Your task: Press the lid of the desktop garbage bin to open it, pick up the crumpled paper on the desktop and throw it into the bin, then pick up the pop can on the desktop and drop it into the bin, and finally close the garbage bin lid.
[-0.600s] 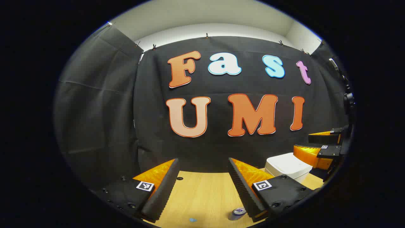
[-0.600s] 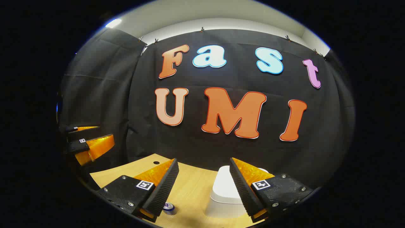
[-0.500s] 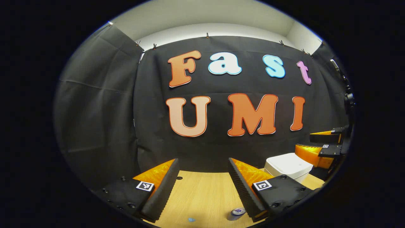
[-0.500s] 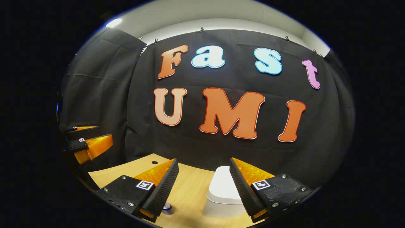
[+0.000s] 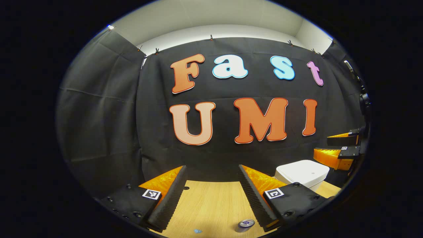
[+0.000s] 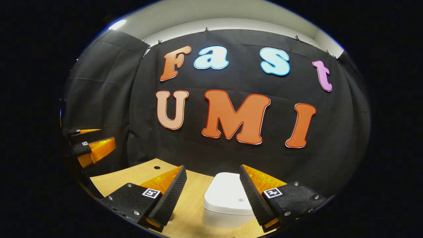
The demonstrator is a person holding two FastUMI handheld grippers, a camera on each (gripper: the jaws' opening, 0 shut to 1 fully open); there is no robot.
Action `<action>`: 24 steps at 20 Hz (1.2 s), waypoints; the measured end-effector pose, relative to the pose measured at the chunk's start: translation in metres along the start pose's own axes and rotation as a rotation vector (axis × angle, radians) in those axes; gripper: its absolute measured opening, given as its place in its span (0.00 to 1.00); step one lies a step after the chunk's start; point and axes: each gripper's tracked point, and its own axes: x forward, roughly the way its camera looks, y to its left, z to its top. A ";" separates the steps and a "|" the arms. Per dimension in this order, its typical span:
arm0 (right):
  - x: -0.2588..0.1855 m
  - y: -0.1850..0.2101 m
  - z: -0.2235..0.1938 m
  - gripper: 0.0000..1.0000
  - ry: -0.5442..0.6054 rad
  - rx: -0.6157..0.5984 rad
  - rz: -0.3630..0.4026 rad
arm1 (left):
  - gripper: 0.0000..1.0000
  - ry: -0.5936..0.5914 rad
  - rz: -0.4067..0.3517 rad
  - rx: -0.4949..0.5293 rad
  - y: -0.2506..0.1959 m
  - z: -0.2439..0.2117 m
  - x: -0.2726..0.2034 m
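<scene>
Both claws, the right claw [image 6: 213,188] and the left claw [image 5: 211,190], hang above the table [image 5: 211,205] with fingers apart and empty, the right over the lid-down white bin [image 6: 226,198], while the pop can [image 5: 245,224] stands near the left, suiting a lid press.

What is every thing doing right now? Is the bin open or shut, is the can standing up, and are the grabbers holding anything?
Garbage bin: lid down, shut, standing on the table.
Pop can: upright on the table, untouched.
Left gripper: open, holding nothing.
Right gripper: open, holding nothing, above the table, with the bin ahead between its fingers.
</scene>
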 end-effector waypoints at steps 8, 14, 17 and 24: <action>0.010 -0.038 -0.010 0.97 0.043 -0.008 -0.084 | 0.98 0.016 0.032 0.019 0.003 -0.004 -0.001; 0.020 -0.065 -0.029 0.90 0.112 0.014 -0.132 | 1.00 0.031 0.052 0.023 0.002 -0.007 -0.001; 0.027 -0.073 -0.043 0.74 0.157 0.032 -0.135 | 1.00 0.038 0.060 0.038 -0.001 -0.009 0.002; 0.042 -0.079 -0.072 0.13 0.231 0.097 -0.120 | 1.00 0.071 0.078 0.053 -0.003 -0.020 0.006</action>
